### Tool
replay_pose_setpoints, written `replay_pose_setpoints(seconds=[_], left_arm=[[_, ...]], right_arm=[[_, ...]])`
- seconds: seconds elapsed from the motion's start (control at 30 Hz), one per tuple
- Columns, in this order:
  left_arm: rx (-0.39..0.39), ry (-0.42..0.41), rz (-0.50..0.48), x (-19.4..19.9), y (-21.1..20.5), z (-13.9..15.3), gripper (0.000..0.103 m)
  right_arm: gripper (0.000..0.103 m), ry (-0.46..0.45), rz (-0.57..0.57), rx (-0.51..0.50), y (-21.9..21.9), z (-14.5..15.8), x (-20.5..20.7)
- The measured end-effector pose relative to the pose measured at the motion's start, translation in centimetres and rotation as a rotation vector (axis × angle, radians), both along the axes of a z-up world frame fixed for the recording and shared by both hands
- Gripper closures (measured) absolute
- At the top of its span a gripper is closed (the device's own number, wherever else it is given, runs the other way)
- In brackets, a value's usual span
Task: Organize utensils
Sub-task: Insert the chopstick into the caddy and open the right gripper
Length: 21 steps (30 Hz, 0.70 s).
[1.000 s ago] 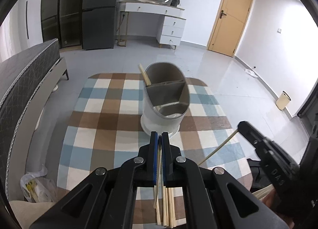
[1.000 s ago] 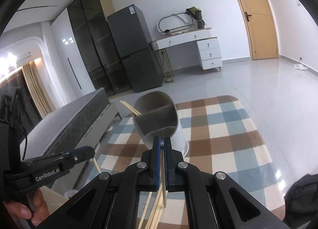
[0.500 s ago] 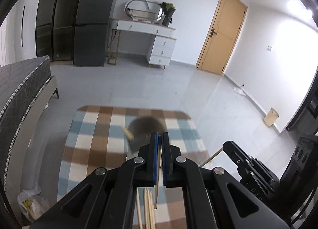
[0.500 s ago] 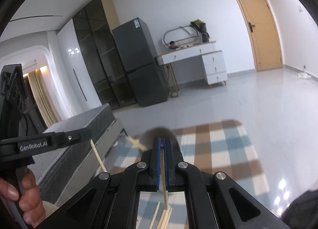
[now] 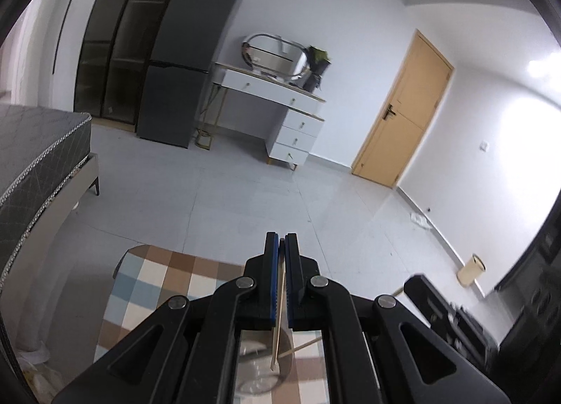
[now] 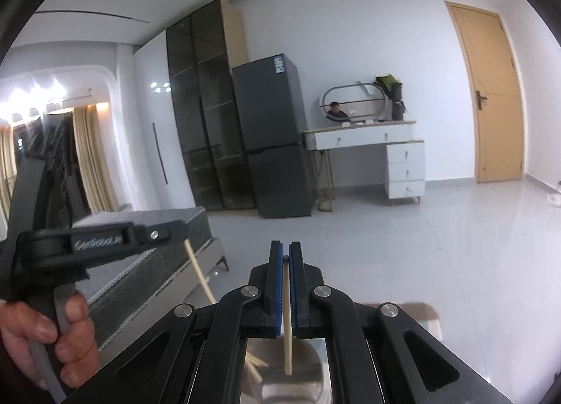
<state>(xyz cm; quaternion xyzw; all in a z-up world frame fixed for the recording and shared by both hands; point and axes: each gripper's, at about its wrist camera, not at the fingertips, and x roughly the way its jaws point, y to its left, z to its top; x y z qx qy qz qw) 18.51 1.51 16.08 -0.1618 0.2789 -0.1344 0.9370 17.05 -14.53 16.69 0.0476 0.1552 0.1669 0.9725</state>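
Observation:
My left gripper (image 5: 281,240) is shut on a wooden chopstick (image 5: 277,330) that hangs down between its blue pads. Under it, through the gap in the fingers, shows the grey-and-white utensil holder (image 5: 257,374) on the checked tablecloth (image 5: 150,281). My right gripper (image 6: 285,247) is shut on a second chopstick (image 6: 288,337), which points down over the holder (image 6: 301,381); other chopsticks (image 6: 256,365) stand in it. In the right wrist view a hand (image 6: 45,334) holds the left gripper (image 6: 115,239) at the left, its chopstick (image 6: 200,272) slanting down. The right gripper (image 5: 434,302) shows low right in the left wrist view.
A grey bed (image 5: 31,158) lies to the left of the table. Across the tiled floor stand a dark fridge (image 5: 186,60), a white dressing table (image 5: 280,113) and a wooden door (image 5: 399,116). A small bin (image 5: 471,269) stands by the right wall.
Both grippers have risen, each still holding its chopstick. The holder, which stood ahead of the fingers, now lies below them, and both views show more of the room.

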Motion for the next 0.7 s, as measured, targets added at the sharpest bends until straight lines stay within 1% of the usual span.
replay_pose_setpoints(seconds=[0.1,0.2,0.3,0.43,0.57,0.7], left_arm=[[0.002,-0.002,0.013,1.4,0.1,-1.3,0.103],[-0.001,-0.012,0.004,2.4,0.4,-2.6,0.103],[-0.017,0.018,-0.006,3.5,0.8,-4.6,0.103],[-0.018,0.059,-0.003,4.1,1.0,-6.5,0.103],[-0.014,0.073,-0.023,4.0,0.9,-7.4,0.103],[-0.014,0.058,-0.043,3.9,0.8,-6.8,0.103]], right_arm=[[0.1,0.013,0.007,-0.007,1.0,-0.9,1.6],[0.1,0.026,0.018,-0.027,1.6,-1.9,3.0],[0.1,0.04,0.033,-0.054,2.1,-2.7,4.1],[0.1,0.061,0.06,-0.107,2.6,-3.8,5.4],[0.1,0.094,0.085,-0.128,2.6,-5.0,6.3],[0.1,0.118,0.108,-0.152,2.6,-6.0,6.7]])
